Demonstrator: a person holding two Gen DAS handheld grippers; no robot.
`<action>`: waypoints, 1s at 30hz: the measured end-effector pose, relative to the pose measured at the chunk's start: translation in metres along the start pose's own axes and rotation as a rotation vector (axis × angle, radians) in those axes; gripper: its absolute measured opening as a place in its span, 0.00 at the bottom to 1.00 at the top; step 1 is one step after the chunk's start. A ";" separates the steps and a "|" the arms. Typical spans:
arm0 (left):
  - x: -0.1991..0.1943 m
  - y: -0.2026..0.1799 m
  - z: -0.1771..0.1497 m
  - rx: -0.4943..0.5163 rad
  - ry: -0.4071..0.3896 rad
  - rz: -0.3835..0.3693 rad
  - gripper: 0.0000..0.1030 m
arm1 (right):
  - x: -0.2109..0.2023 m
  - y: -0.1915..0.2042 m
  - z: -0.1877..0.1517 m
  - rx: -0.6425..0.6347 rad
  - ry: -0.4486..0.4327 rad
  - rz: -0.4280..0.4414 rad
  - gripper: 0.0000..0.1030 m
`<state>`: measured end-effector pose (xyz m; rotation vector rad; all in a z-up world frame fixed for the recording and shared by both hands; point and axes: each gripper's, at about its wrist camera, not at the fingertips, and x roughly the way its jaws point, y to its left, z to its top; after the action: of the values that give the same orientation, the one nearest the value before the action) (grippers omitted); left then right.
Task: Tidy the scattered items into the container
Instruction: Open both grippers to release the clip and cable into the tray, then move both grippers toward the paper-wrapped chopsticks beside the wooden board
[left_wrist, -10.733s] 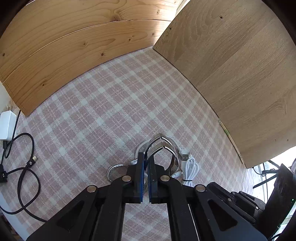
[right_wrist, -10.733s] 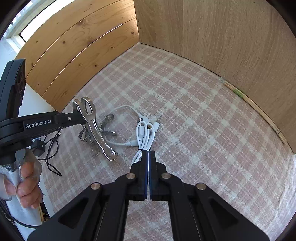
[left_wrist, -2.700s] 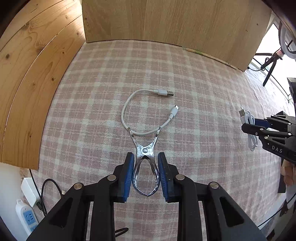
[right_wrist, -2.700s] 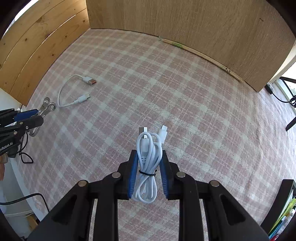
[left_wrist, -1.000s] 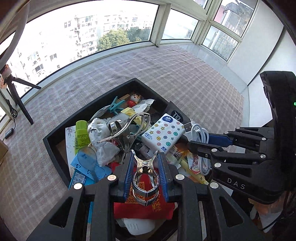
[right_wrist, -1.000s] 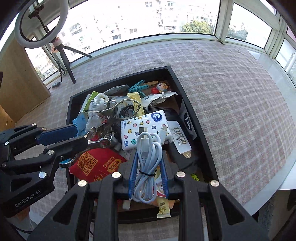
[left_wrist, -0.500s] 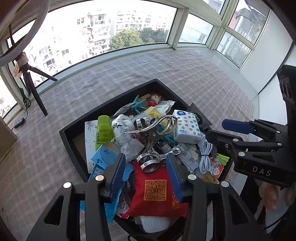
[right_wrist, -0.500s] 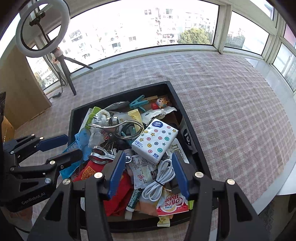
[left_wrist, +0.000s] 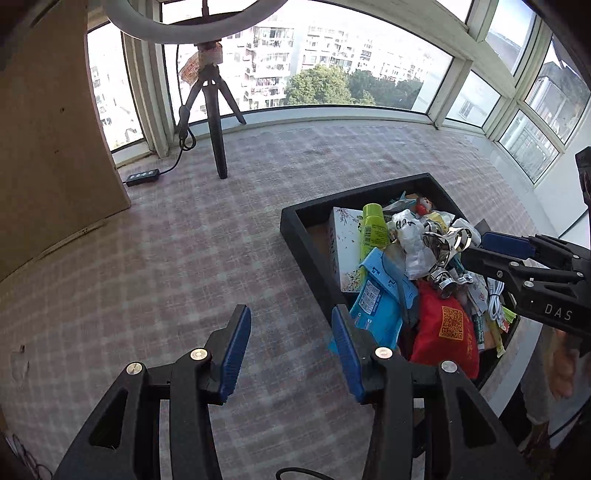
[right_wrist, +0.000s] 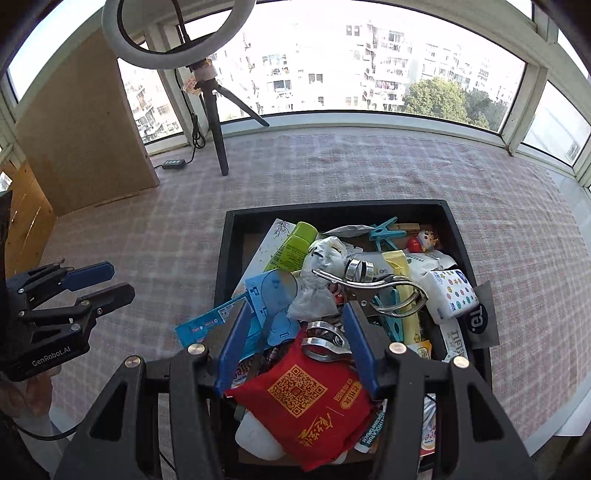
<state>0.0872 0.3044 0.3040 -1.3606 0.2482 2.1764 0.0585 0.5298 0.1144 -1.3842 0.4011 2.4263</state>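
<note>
Pink-and-white checked cloth covers the whole surface, lying bare ahead of the left gripper, whose blue-padded jaws are spread wide with nothing between them. Just to that gripper's right sits the black tray, the container, heaped above its rim; the right gripper hangs directly over its near end, jaws likewise parted and empty. Under the right gripper lies a red pouch with a QR code, soft and likely to sag if pinched at a corner. Ahead of it and slightly right, a chrome clamp rests on top of the pile: rigid, heavy for its bulk and slick, best taken across the flat handles rather than the rings. A white coiled cable lies at the tray's edge beneath the right gripper as the left camera sees it; it is light and floppy, and the bound middle of the coil is the sensible hold. Whether any loose item remains out on the cloth is hard to say, since neither view shows one, though both cover only part of it.
</note>
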 end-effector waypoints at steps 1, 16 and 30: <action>-0.004 0.014 -0.004 -0.026 -0.002 0.014 0.42 | 0.003 0.010 0.004 -0.016 0.001 0.009 0.50; -0.081 0.213 -0.095 -0.340 -0.016 0.192 0.42 | 0.049 0.183 0.055 -0.308 0.001 0.122 0.50; -0.064 0.355 -0.064 -0.434 -0.080 0.208 0.40 | 0.145 0.300 0.111 -0.360 -0.011 0.172 0.50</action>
<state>-0.0355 -0.0399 0.2827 -1.5244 -0.1295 2.5576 -0.2194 0.3199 0.0690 -1.5309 0.0824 2.7475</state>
